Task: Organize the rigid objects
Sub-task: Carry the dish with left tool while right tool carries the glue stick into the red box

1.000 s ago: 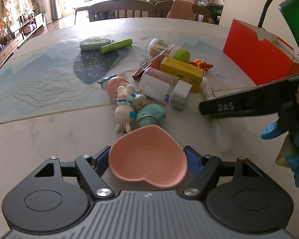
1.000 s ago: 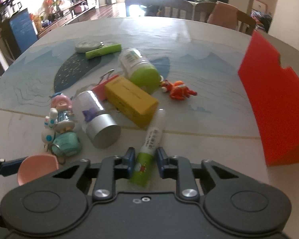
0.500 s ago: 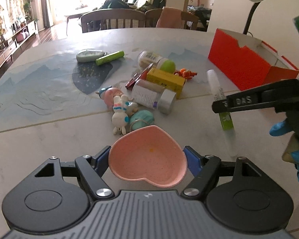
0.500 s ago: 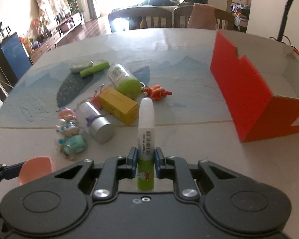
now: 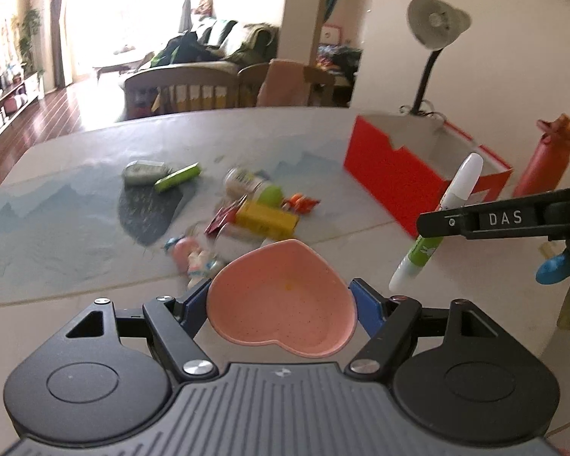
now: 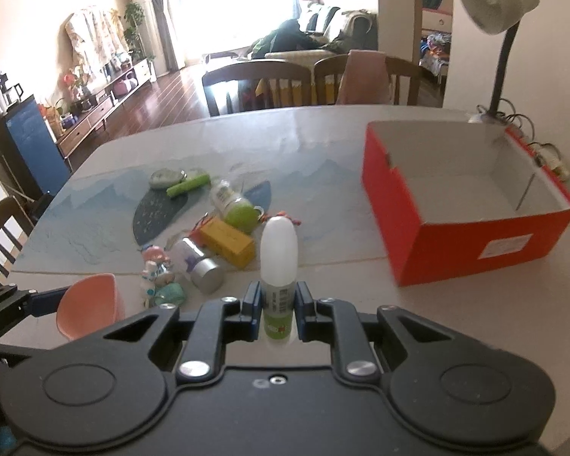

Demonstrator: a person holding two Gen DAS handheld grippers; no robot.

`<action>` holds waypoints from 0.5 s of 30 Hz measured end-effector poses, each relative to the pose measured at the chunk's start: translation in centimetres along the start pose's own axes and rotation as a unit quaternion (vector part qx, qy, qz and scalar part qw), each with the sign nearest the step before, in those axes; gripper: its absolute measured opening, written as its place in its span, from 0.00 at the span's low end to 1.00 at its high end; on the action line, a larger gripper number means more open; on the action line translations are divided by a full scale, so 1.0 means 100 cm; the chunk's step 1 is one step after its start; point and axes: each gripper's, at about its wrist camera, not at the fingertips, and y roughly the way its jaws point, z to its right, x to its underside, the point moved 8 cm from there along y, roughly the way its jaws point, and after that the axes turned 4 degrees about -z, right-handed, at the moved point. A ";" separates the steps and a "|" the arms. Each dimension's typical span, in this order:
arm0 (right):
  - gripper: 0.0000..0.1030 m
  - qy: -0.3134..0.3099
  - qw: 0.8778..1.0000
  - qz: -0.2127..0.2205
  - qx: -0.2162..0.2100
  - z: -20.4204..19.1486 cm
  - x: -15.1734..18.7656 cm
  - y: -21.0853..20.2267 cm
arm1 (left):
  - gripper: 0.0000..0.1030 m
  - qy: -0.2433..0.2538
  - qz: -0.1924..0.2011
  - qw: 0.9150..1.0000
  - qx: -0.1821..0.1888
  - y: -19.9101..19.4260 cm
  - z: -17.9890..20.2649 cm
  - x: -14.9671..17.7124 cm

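Left gripper point(image 5: 281, 300): jaws set wide, blue pads pressing the two flanks of the pink heart-shaped dish point(image 5: 283, 296), which is clear of the table. Dish looks rigid, light, smooth-glazed; judged slippery at the curved rim and breakable if dropped. The widest flanks, where the pads sit now, are the sensible hold.

Ahead of the left tool: loose cluster on the table point(image 5: 76, 288), with a small figurine point(image 5: 193, 258), yellow box point(image 5: 268, 220), green-capped bottle point(image 5: 252, 188), green marker point(image 5: 178, 177) and a grey oval case point(image 5: 144, 172) beyond it.

Right gripper point(image 6: 277, 309): jaws narrow, clamped on the lower body of a white-and-green glue stick point(image 6: 278, 266), standing upright between the pads, cap end away from the tool. Stiff plastic, very light, round, so it could roll or pivot in the grip; a mid-body hold seems best.

Ahead and to the right of the right tool: open red cardboard box point(image 6: 471, 243), white inside, apparently empty, likely destination.

Surface: pale tabletop with a blue mountain-print mat point(image 6: 106, 205). Room: dining chairs point(image 6: 254, 83) behind the table, a desk lamp point(image 6: 497, 22) past the box, a sofa and bright window farther back.
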 end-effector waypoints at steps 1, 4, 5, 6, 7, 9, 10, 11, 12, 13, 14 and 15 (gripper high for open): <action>0.16 0.003 1.000 0.000 0.000 0.003 -0.003 -0.004 | 0.75 0.003 0.002 1.000 0.004 -0.002 0.003 -0.004; 0.16 0.006 1.000 0.004 0.003 0.011 -0.012 -0.015 | 0.75 0.009 0.007 1.000 0.016 -0.009 0.012 -0.017; 0.16 0.006 1.000 0.006 0.004 0.015 -0.017 -0.019 | 0.75 0.013 0.009 1.000 0.020 -0.010 0.014 -0.022; 0.16 0.005 1.000 0.007 0.006 0.018 -0.021 -0.022 | 0.75 0.015 0.010 1.000 0.023 -0.010 0.017 -0.026; 0.16 0.004 1.000 0.008 0.008 0.021 -0.024 -0.022 | 0.75 0.017 0.011 0.999 0.027 -0.010 0.020 -0.032; 0.16 0.006 1.000 0.005 0.011 0.031 -0.032 -0.025 | 0.75 0.018 0.011 0.999 0.036 -0.006 0.026 -0.042; 0.16 0.007 1.000 0.004 0.012 0.037 -0.035 -0.026 | 0.75 0.018 0.011 0.999 0.038 -0.005 0.029 -0.047; 0.16 0.008 1.000 0.002 0.013 0.043 -0.038 -0.026 | 0.75 0.019 0.012 0.999 0.039 -0.003 0.032 -0.053; 0.16 0.007 1.000 -0.001 0.015 0.050 -0.042 -0.026 | 0.75 0.022 0.013 0.999 0.040 0.000 0.036 -0.058; 0.16 0.007 1.000 -0.004 0.017 0.058 -0.045 -0.025 | 0.75 0.026 0.013 0.999 0.040 0.004 0.041 -0.064; 0.16 0.007 1.000 -0.007 0.019 0.067 -0.048 -0.024 | 0.75 0.028 0.013 0.999 0.042 0.007 0.045 -0.069; 0.16 0.007 1.000 -0.012 0.018 0.074 -0.051 -0.022 | 0.75 0.031 0.012 0.998 0.044 0.012 0.051 -0.076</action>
